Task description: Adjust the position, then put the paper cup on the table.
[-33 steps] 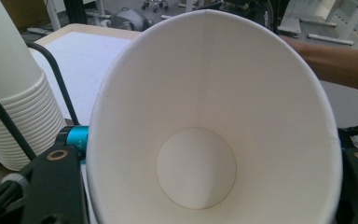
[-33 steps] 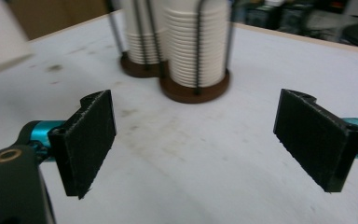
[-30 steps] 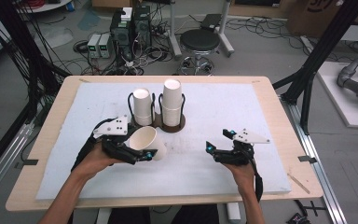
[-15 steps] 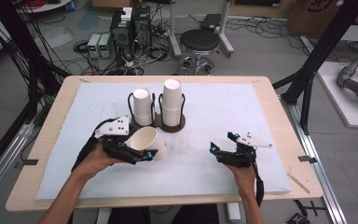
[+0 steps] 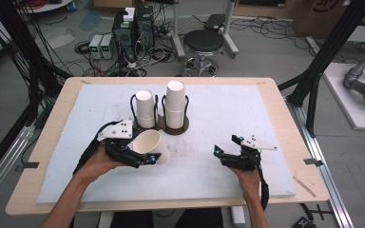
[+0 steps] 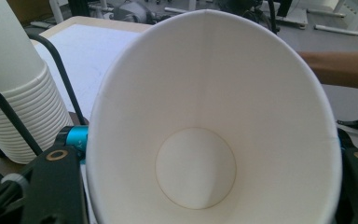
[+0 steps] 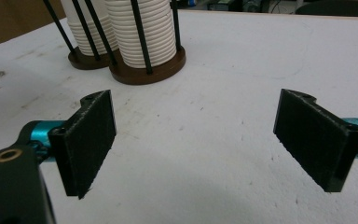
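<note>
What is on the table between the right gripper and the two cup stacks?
Nothing: in the right gripper view, bare white mat runs from the open right gripper to the cup stacks.

Two cup stacks (image 5: 165,108) behind loose cup (image 5: 148,145); right tool (image 5: 224,153) well apart.

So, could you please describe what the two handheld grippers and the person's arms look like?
Both the left gripper and the right gripper have black bodies with turquoise metal fittings near the jaws and a pale grey three-cornered plate on top. The right gripper's flat black rectangular pads have ribbed edges. A black cable trails back from each. The forearms are bare, without sleeves.
</note>
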The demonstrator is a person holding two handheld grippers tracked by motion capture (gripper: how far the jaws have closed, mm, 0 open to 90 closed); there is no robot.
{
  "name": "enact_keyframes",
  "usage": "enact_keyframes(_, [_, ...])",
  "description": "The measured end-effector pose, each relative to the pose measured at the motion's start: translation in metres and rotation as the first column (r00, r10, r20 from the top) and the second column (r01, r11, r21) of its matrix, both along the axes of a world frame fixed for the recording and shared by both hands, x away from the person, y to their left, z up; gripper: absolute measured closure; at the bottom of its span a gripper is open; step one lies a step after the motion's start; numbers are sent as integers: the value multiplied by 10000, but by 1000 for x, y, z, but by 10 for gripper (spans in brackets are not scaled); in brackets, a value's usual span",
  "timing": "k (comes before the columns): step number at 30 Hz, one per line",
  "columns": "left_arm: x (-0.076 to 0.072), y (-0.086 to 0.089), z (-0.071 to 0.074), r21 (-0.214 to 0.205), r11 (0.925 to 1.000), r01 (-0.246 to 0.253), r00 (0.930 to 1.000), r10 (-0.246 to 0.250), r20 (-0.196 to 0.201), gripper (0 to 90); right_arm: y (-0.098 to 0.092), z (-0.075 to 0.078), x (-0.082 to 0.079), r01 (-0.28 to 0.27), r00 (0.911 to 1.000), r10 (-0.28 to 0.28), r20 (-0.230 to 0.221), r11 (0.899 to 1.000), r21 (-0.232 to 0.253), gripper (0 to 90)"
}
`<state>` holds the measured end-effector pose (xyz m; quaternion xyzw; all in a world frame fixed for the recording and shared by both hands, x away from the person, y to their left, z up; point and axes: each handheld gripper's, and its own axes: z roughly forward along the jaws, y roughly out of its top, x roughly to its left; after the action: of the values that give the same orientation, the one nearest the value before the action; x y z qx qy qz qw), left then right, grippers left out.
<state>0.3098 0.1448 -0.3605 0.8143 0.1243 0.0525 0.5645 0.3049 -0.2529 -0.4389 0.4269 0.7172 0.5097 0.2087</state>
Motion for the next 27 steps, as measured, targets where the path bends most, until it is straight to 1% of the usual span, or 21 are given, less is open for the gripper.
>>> enact_keyframes(8, [0,0,0,62,10000,-45,10000,45,43,297,-1,0,0,25,10000,-25,27,10000,-4,135])
enact_keyframes(10, [1,0,0,65,10000,-62,10000,61,47,297,-1,-1,0,57,9999,-57,-98,10000,0,135])
enact_keyframes(15, [1,-1,-1,142,9998,-113,9999,112,87,296,-2,-4,1,117,9998,-118,-129,9999,-73,135])
enact_keyframes(18, [0,-3,-1,305,9993,-197,9997,192,172,297,-2,-7,2,155,9996,-159,-212,9997,-183,135])
enact_keyframes(21, [-1,-6,-1,574,9979,-284,9993,269,256,296,-2,-10,2,298,9990,-308,-323,9991,-302,135])
enact_keyframes(24, [-2,-12,-3,954,9948,-346,9989,315,338,297,-3,-11,3,333,9987,-344,-370,9990,-290,135])
enact_keyframes(27, [-3,-19,-4,1380,9897,-382,9987,330,398,296,-2,-11,3,345,9989,-355,-306,9989,-324,135])
